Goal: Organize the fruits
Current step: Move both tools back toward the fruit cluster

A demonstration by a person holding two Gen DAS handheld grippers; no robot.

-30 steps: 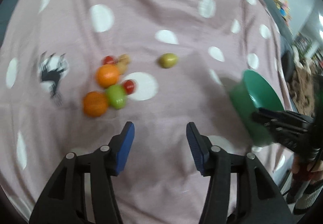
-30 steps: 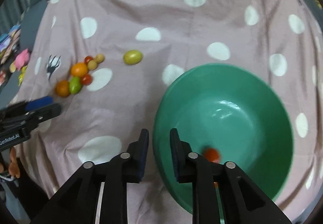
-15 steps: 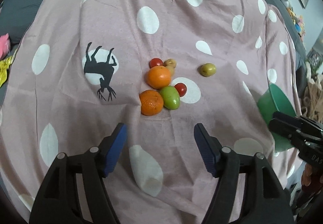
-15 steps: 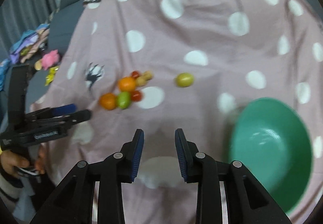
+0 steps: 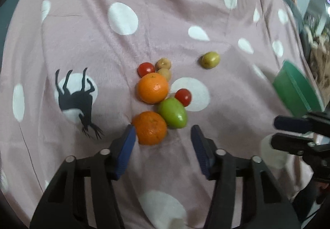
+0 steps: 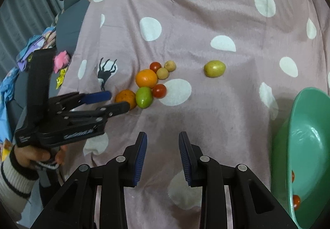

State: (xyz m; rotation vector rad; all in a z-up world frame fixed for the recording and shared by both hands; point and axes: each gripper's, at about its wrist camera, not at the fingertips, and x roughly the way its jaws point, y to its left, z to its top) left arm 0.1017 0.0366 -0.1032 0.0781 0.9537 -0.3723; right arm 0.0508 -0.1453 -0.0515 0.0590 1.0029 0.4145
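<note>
My left claw point(image 5: 163, 140) is closing, pads not yet pressing; the near orange point(image 5: 150, 128) sits at its left pad. My right claw point(image 6: 163, 154) is narrow and empty. On the dotted pink bedspread point(image 5: 123, 43) lie two oranges, two cherry tomatoes point(image 5: 183, 97), one green fruit point(image 5: 173, 112), and three yellowish fruits. The green bowl point(image 6: 305, 146), cut off, holds two red fruits.

Pink white-dotted cloth point(image 5: 82, 22), green bowl point(image 6: 305, 146)
</note>
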